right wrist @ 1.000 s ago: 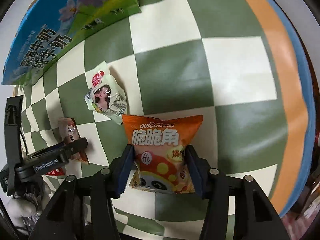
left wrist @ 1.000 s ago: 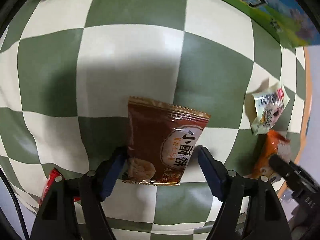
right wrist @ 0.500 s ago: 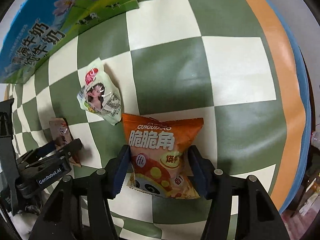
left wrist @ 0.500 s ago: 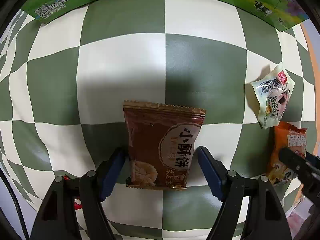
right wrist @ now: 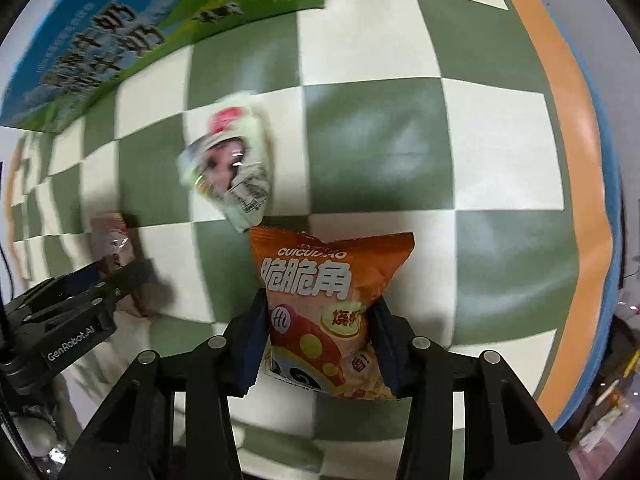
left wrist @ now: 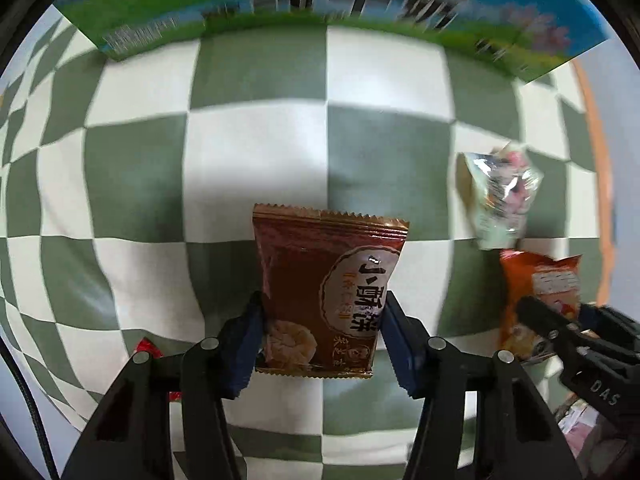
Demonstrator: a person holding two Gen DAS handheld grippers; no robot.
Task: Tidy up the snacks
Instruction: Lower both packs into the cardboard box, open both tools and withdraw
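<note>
Red wrapper point(left wrist: 146, 350) (left wrist view only)

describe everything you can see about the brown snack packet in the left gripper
The brown snack packet is a flat, glossy foil-like pouch with a gold zigzag-crimped top edge and gold bottom seam. A pale oval label carries dark Chinese characters, and a round pastry is pictured at its lower left. It stands upright in the left wrist view, pinched at both side edges near the bottom by the blue pads of the left hand-held gripper. It is sharp while the checkered cloth behind blurs. Nothing else touches it.
</note>
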